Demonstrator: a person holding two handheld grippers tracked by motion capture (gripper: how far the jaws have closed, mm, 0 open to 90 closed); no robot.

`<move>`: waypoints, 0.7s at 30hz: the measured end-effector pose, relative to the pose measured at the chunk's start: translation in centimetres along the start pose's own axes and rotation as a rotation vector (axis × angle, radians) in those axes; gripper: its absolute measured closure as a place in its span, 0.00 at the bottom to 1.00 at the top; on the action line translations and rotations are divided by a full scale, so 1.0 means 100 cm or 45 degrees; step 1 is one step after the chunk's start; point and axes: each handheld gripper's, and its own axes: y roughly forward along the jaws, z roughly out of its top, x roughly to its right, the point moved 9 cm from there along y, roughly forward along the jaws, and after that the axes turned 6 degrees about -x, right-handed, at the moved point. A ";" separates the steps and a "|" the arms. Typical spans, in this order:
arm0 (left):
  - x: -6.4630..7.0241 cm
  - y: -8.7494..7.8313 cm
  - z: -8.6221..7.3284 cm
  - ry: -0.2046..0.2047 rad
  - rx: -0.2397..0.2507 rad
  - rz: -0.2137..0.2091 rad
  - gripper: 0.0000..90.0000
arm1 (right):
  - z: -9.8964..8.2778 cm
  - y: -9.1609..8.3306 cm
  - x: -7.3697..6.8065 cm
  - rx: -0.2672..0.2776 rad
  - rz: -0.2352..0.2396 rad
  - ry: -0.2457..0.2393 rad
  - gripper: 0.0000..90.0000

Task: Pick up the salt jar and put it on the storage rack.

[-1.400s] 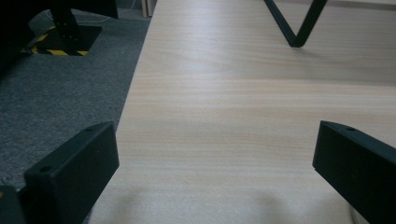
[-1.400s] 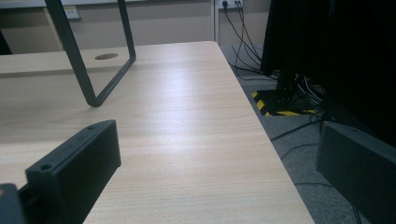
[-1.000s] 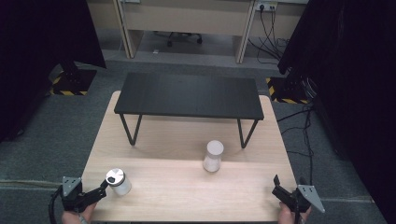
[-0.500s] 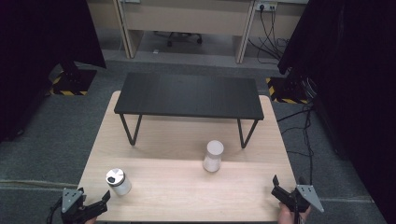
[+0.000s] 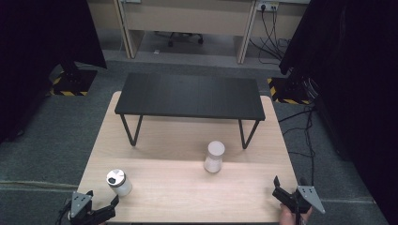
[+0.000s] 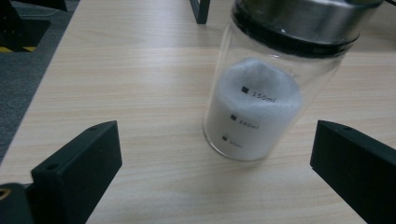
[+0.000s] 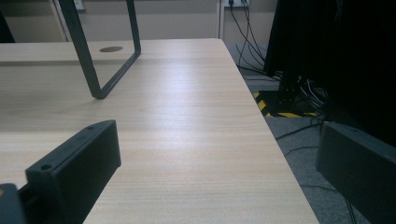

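A glass jar point(image 5: 118, 182) with a metal lid stands near the table's front left corner. In the left gripper view the jar point(image 6: 261, 107) holds white powder up to about its 150 ml mark. My left gripper point(image 5: 103, 200) is open just short of it, and the jar stands a little beyond the jaw tips point(image 6: 215, 154), untouched. A white frosted jar point(image 5: 214, 157) stands right of the table's middle. At the front right corner my right gripper point(image 5: 287, 185) is open, with bare wood between its jaws point(image 7: 217, 140).
A low black bench point(image 5: 187, 96) on thin metal legs spans the back half of the wooden table point(image 5: 178, 197). One bench leg point(image 7: 93, 56) rises ahead and left of the right gripper. The table's right edge point(image 7: 280, 154) drops to grey carpet with cables.
My left gripper has drawn back from the glass jar toward the table's front edge. The jars and the right gripper have stayed put.
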 end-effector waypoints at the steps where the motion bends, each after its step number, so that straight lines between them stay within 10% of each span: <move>1: 0.002 0.002 0.001 0.001 -0.003 -0.006 0.01 | 0.000 0.000 0.000 0.001 0.000 -0.002 0.00; 21: 0.023 0.034 0.019 0.064 -0.031 -0.055 0.03 | -0.002 -0.001 0.000 0.023 0.010 -0.030 0.00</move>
